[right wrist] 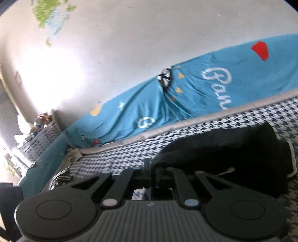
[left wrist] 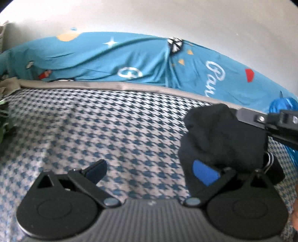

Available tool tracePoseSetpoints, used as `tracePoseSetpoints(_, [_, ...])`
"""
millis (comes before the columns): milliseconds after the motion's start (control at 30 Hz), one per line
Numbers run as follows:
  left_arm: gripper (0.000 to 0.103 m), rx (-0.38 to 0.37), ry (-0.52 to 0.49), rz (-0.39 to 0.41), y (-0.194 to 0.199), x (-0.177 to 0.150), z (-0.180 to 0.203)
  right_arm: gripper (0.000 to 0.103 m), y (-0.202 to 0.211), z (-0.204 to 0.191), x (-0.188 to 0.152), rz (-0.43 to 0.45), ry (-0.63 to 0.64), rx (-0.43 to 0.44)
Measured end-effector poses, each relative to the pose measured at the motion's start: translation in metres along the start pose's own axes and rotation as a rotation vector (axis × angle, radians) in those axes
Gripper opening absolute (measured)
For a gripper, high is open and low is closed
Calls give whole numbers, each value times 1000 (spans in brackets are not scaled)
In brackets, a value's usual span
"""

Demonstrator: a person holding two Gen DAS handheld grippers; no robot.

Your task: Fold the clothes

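Looking at the right gripper (right wrist: 149, 176): its two fingers are squeezed tight together, pinching the edge of the black garment (right wrist: 232, 158). In the left wrist view the same gripper (left wrist: 242, 116) comes in from the right side and bites the top of the black cloth.

Left gripper (left wrist: 154, 169): its fingers stand wide apart. One blue pad (left wrist: 204, 175) touches the black garment, and the other finger (left wrist: 96, 169) is out over bare cover. It is not squeezing anything.

Black garment (left wrist: 223, 139): it is all bunched up in a lump, partly lifted off the bed. A thin white trim (right wrist: 292, 160) shows along one edge. I cannot tell what kind of clothing it is.

Bed cover (left wrist: 93, 130): blue and white checks, with a grey border (left wrist: 111, 86) at the far side. The black lump sits near the right part of it.

Teal sheet (left wrist: 130, 61): it lies past the grey border, against the white wall (left wrist: 167, 16). It has stars, shapes and white writing on it.

Other clothes: some dull-coloured cloth (left wrist: 11, 85) peeks in at the far left corner.

Done so far: not much, I think. One corner looks grabbed.

Left to do: the left gripper likely needs its own hold, then the garment has to be spread flat and folded. No neat folded pile shows anywhere.
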State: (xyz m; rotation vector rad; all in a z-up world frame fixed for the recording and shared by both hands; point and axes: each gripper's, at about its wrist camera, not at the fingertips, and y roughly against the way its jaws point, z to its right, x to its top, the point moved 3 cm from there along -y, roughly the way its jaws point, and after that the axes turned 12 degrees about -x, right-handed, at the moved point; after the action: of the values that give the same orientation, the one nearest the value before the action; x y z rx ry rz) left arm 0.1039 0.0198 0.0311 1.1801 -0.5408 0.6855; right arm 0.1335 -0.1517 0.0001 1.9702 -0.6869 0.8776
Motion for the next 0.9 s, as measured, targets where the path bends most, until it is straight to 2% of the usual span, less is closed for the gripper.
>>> tracePoseSetpoints(400, [103, 56, 79, 69, 51, 10, -15, 8, 16, -43, -14, -4, 115, 118])
tracePoseSetpoints(500, [103, 64, 75, 85, 58, 16, -14, 8, 18, -53, -23, -31, 149, 156])
tracePoseSetpoints(700, [103, 72, 65, 111, 68, 29, -12, 9, 18, -83, -56, -135, 351, 229])
tracePoseSetpoints(833, [103, 67, 50, 116, 71, 32, -8, 18, 19, -96, -78, -187, 486, 230])
tracePoseSetpoints(900, [103, 61, 42, 112, 70, 32, -5, 29, 22, -95, -83, -189, 513, 214])
